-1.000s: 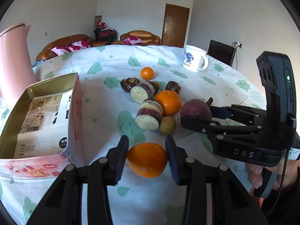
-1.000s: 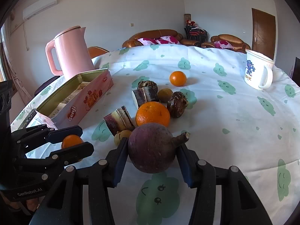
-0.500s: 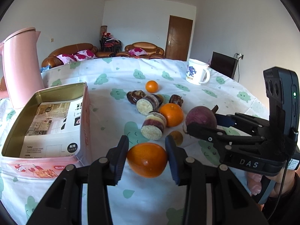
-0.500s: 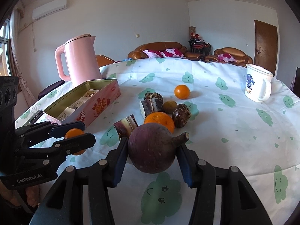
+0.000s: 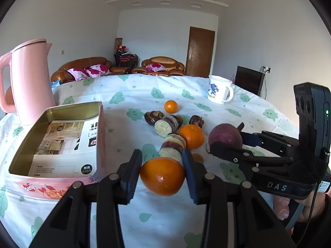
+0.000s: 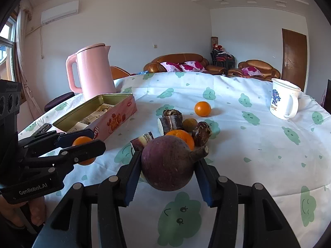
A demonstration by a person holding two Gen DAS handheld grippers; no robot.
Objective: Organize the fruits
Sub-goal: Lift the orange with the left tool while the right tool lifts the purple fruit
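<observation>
Cloth (image 6: pixel 258 144) — white, scattered with green smiling clouds. Kettle (image 6: pixel 95 70) pink; tin (image 5: pixel 99 144) pink outside, gold inside. Oranges (image 5: pixel 162 175) bright orange — the round fruit (image 6: pixel 167 163) dull purple. Mug (image 6: pixel 283 101) white, blue print.

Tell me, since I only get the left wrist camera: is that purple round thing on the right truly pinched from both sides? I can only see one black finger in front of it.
Observer: Yes. The right wrist camera shows the purple fruit inside the right gripper, with a blue pad pressed on each side.
Visitor: And what is on the wall behind the pink kettle?
Observer: An air conditioner is mounted high up, above and to the left of the pink kettle.
</observation>
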